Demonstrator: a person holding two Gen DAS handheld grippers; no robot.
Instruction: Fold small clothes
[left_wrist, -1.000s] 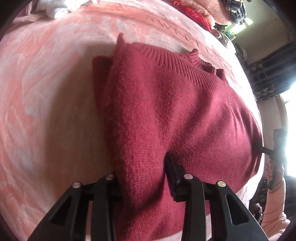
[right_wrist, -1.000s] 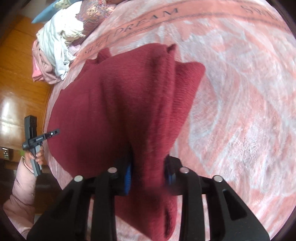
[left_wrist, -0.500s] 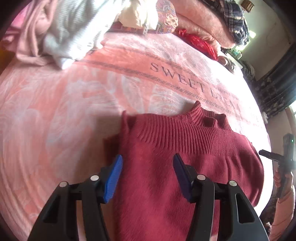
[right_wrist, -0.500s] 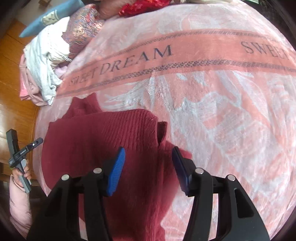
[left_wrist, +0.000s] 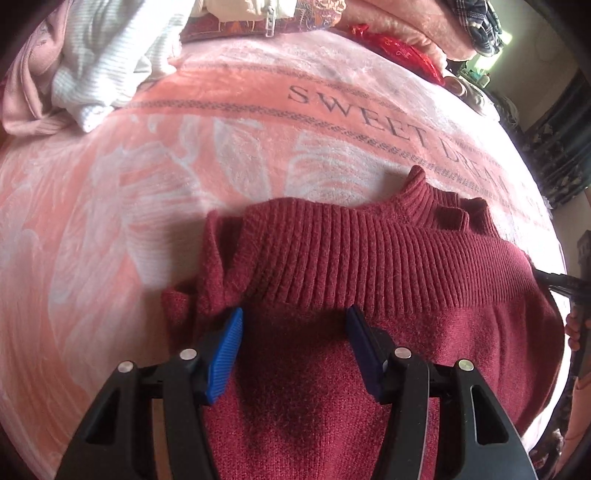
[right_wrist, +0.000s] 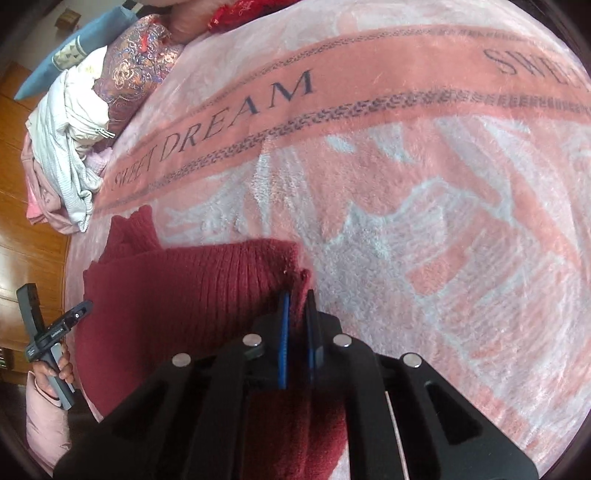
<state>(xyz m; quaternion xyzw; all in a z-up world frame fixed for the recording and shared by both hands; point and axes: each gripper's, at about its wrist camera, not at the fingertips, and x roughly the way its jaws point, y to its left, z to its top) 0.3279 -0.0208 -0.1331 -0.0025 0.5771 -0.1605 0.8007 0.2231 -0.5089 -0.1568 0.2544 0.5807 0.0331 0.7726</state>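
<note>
A dark red knit sweater (left_wrist: 369, 258) lies folded on the pink blanket (left_wrist: 147, 184), its ribbed hem across the top layer and its collar toward the lettering. My left gripper (left_wrist: 294, 314) hovers open over the sweater's near left part, and the blue pads (left_wrist: 225, 343) touch nothing. In the right wrist view the sweater (right_wrist: 184, 295) fills the lower left. My right gripper (right_wrist: 297, 295) is shut at the sweater's right corner, with red knit showing between its pads.
A heap of white and pink clothes (left_wrist: 92, 66) lies at the blanket's far left, also seen as the clothes heap (right_wrist: 66, 155). Patterned cushions (right_wrist: 136, 74) and red fabric (left_wrist: 399, 51) line the far side. A wooden floor (right_wrist: 22, 258) lies beyond the bed's edge.
Both grippers let go of the lifted sweater fold and drew back toward me. The sweater now lies folded flat. The right jaws opened, then shut at its right corner.
</note>
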